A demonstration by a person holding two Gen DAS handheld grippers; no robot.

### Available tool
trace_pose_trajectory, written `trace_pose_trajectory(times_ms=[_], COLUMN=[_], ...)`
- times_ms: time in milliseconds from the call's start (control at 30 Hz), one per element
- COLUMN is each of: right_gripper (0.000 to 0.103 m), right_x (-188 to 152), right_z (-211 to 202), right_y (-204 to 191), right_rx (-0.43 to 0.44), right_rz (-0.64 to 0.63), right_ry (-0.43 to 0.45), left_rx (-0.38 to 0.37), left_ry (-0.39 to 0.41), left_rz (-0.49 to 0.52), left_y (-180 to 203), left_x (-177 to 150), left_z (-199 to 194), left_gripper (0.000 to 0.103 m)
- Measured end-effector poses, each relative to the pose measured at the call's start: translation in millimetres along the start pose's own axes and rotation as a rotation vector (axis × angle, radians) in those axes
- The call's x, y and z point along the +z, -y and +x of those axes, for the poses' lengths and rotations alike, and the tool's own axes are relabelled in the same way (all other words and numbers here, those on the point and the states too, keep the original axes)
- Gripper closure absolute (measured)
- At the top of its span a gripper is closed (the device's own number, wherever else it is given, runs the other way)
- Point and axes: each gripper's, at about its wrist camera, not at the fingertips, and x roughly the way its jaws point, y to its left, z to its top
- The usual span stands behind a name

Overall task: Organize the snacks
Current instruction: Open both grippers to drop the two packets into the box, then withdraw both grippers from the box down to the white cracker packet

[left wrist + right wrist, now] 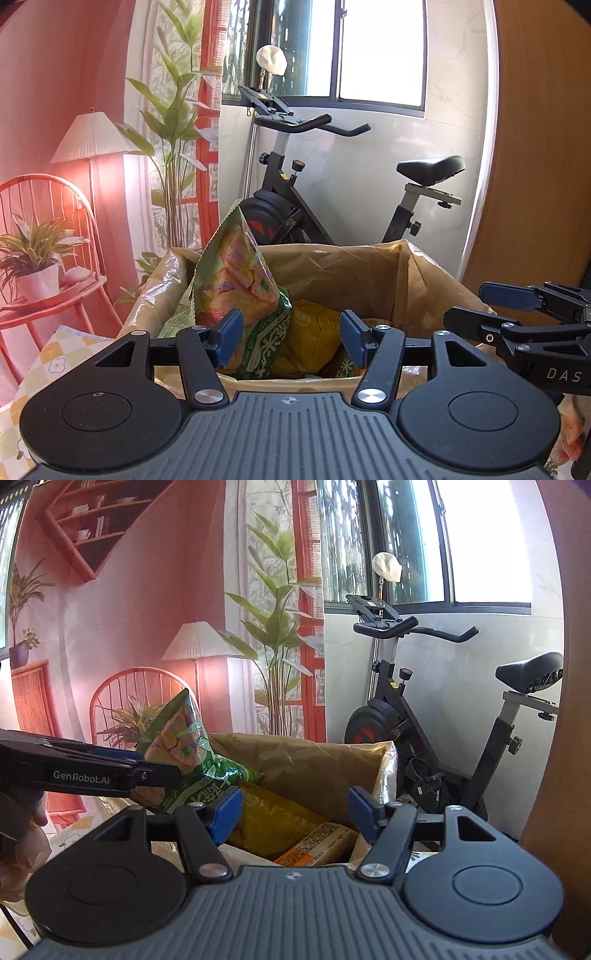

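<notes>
Left hand-held gripper (291, 341): fingers apart, nothing between the pads. It hangs at the near rim of the paper-lined box (369, 266), aimed into the opening. Its left blue pad (229, 338) appears to overlap the lower edge of the green snack bag (240, 280); whether it touches cannot be told.

Right hand-held gripper (295, 818): fingers likewise apart and empty, poised over the near edge of the same box (314, 760), to the right of the left unit.

Contents, near to far: a yellow packet (273, 823) lies low in the box, with an orange barcoded packet (321, 843) beside it toward the right gripper's side. The green snack bag (184, 753) stands tilted against the left wall of the box, long axis running up and away, its crimped top well above the rim.

Judgement: the green bag is the one item not seated. It lies forward and left of the left gripper's centre line, so that gripper is plainly the nearer; the right gripper would have to cross over. The coming move likely calls for a leftward shift and a grip across the bag's narrow width, not along its length. Risk: the inflated bag may slip or crush.

Beyond the box: an exercise bike (332, 206) and window.
</notes>
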Motion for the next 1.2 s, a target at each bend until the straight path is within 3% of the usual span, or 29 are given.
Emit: trace_pose_trajectory(times_ms=[267,567,867,1200], right_gripper=[0.031,0.028,0.028,0.028], right_x=[-14,-50,-101,-148], right_z=[-36,-58,-58,-42], right_y=[-18,-33,-40,-37], right_rx=[0.036,0.077,0.075,0.076], right_rz=[-0.001,0.045,0.09,0.127], right_ry=[0.04,-0.004,-0.12,-0.286], left_rx=[-0.037,-0.051,0.002,0.008], left_ry=[0.013,-0.101,-0.208,-0.264], left_rz=[0.012,-0.059,-0.125,-0.096], left_y=[8,-6,-34,-41], left_x=[-26,-78,-126,-154], left_z=[-46,-69,-62,-50], left_gripper=[0.041,0.041,0.041,0.041])
